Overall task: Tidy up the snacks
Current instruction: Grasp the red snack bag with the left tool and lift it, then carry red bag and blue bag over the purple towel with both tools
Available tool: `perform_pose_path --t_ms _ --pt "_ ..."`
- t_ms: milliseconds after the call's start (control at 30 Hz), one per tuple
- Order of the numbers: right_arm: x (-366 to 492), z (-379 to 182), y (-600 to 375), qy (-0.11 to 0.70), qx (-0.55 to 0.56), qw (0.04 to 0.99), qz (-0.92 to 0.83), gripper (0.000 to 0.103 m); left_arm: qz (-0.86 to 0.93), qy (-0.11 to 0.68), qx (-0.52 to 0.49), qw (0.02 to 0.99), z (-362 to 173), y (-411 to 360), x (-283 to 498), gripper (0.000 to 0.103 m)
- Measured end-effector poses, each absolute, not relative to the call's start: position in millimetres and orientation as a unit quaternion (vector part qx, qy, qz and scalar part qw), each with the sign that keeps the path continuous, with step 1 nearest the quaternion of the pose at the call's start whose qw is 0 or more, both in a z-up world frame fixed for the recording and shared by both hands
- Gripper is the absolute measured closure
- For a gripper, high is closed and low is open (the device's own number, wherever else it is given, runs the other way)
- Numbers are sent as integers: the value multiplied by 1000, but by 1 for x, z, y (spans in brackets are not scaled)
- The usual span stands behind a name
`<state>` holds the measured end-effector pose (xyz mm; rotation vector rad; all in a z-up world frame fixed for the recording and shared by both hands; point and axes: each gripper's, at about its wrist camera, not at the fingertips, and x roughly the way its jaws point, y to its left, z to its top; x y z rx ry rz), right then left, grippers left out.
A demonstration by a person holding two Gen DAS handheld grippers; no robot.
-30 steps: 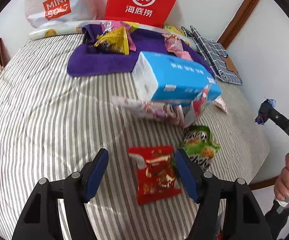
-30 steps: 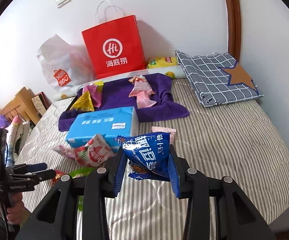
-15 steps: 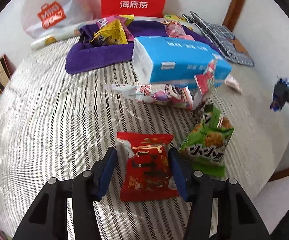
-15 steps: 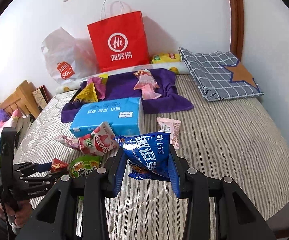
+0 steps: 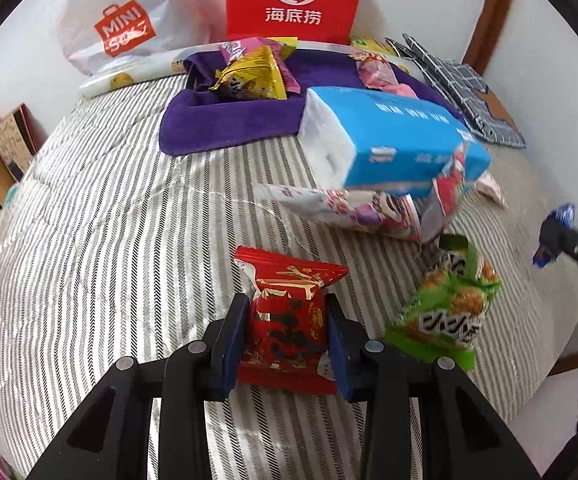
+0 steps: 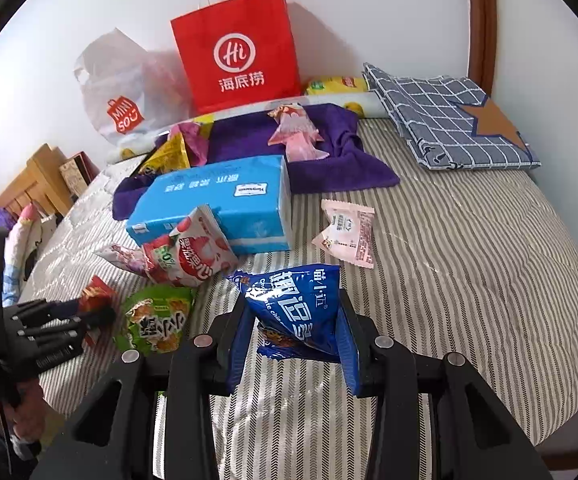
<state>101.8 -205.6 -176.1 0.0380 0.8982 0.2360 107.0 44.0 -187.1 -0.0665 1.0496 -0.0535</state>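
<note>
Red foil is what the left gripper point(image 5: 287, 330) has between its blue pads: a red snack packet point(image 5: 287, 320), pinched from both sides and lying low on the striped bedspread point(image 5: 101, 240). The jaws are drawn in close, each pad pressed against an edge of the wrapper. Just beside it on the right lies a green snack bag point(image 5: 447, 312), untouched. Over on the other side, the right gripper point(image 6: 295, 344) is clamped on a blue snack bag point(image 6: 299, 312), which stands up between the pads clear of the bed (its top corner puffed out above them).

Beyond both claws, a blue tissue pack point(image 6: 225, 204) sits mid-bed, with a white-and-red lychee snack bag point(image 6: 193, 252) leaning against its near edge. A pale pink packet point(image 6: 349, 232) lies flat near the tissue pack's right end. Further back, a purple towel point(image 6: 329, 160) is spread out, carrying a yellow snack bag point(image 5: 255, 78) at one end and a pink wrapper point(image 6: 297, 132) at the other. A folded blue checked cloth point(image 6: 449, 120) rests at the far right corner. Against the white wall stand a red paper bag point(image 6: 241, 48) and a white Miniso plastic bag point(image 6: 125, 92). Wooden furniture point(image 6: 33, 184) shows at the left of the bed.
</note>
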Motion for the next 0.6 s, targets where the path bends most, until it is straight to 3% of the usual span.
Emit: perform_pose_path --t_ms 600 --pt "107 -172 -199 438 22 891 117 64 -80 457 -73 883 -149 51 114 68"
